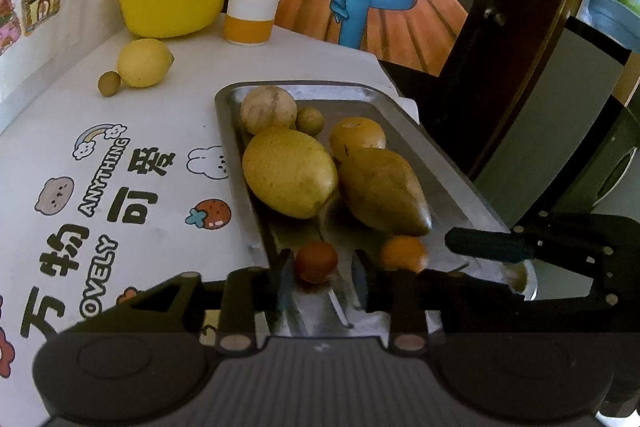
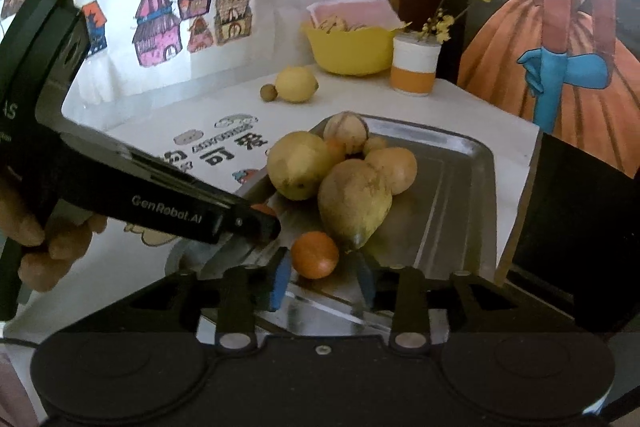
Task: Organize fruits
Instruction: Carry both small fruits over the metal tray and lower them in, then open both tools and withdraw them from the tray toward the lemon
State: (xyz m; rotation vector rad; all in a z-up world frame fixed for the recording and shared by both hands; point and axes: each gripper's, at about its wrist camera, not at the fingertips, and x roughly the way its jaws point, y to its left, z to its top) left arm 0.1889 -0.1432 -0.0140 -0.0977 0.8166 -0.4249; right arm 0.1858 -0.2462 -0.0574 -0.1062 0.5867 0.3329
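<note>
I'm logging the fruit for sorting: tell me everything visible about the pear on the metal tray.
The pear is yellow-green with brown russet speckling, whole and matte-skinned. It lies on its side on the metal tray, narrow end toward the cameras. It leans against the lemon and the orange fruit behind; a small orange fruit sits at its tip.

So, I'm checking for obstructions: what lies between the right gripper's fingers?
A small orange fruit on the metal tray sits between the open right gripper fingers, per the right wrist view.
</note>
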